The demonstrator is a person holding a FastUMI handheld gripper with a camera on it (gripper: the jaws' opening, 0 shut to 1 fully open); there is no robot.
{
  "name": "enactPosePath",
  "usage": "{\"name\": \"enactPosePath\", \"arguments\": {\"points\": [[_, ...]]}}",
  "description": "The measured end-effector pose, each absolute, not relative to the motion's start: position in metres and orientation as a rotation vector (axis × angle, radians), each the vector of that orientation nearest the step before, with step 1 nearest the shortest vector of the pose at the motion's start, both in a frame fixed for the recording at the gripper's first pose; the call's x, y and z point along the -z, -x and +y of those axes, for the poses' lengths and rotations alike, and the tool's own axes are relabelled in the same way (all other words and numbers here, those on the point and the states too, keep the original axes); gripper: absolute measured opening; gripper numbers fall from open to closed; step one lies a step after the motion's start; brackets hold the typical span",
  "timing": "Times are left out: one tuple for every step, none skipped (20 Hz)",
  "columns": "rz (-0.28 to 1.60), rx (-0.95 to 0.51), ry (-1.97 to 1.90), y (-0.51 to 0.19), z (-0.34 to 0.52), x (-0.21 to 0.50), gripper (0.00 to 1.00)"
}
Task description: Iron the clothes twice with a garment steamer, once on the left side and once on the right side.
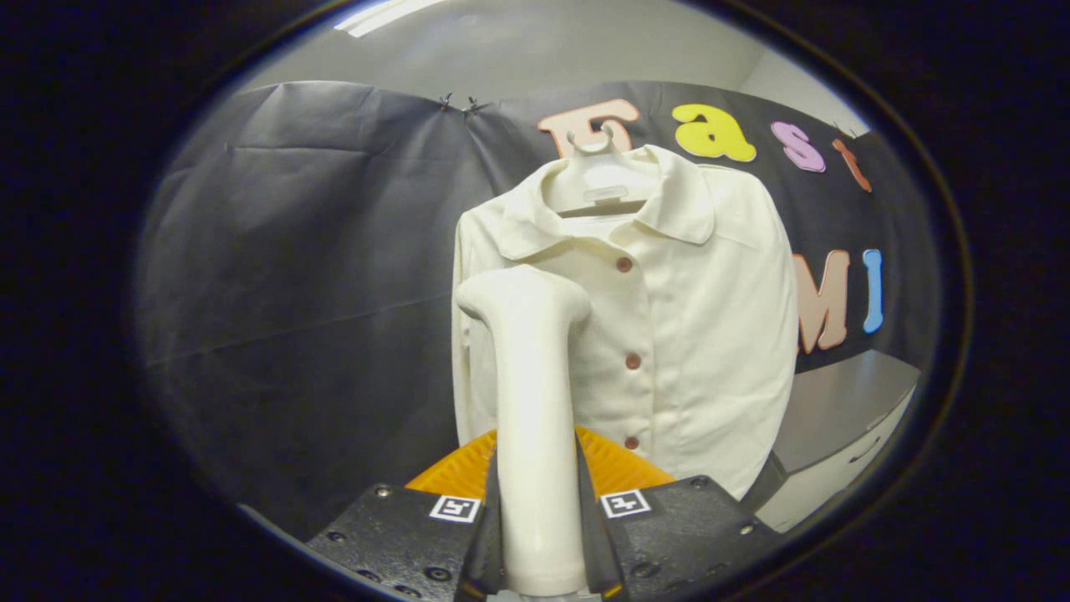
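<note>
A dark cloth wall [292, 251] backs the cream shirt [669, 334], hung on a hanger [598, 180]. The garment steamer [531, 401] is clamped between the gripper [539, 535] fingers, before the shirt's left half; its head should be kept flat and drawn slowly downward

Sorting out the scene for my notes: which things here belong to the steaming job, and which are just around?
For the job: garment steamer, clamped between the gripper fingers; white shirt on its hanger.
Just around: grey cabinet beside the shirt.

white hanger [595, 180] against the dark cloth wall, cream buttoned shirt [669, 334] hanging on it, grey cabinet [844, 410] just beside
</note>
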State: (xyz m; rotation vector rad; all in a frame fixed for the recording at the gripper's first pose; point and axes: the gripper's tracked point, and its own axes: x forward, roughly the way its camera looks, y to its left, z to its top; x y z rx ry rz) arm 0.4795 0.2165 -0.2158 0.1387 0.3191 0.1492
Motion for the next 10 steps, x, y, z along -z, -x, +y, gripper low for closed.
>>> {"name": "enactPosePath", "arguments": {"points": [[0.321,-0.148,-0.154,-0.484,0.221,0.223,0.38],[0.314,-0.146,-0.16,-0.488,0.224,0.226,0.38],[0.32,-0.145,-0.159,-0.491,0.227,0.233,0.38],[0.336,-0.147,-0.161,-0.494,0.231,0.243,0.38],[0.355,-0.148,-0.167,-0.496,0.234,0.251,0.38],[0.37,-0.147,-0.174,-0.499,0.235,0.258,0.38],[0.381,-0.141,-0.176,-0.499,0.237,0.264,0.38],[0.384,-0.134,-0.173,-0.5,0.24,0.269,0.38],[0.383,-0.125,-0.17,-0.5,0.241,0.272,0.38],[0.395,-0.117,-0.168,-0.501,0.243,0.276,0.38]]}}
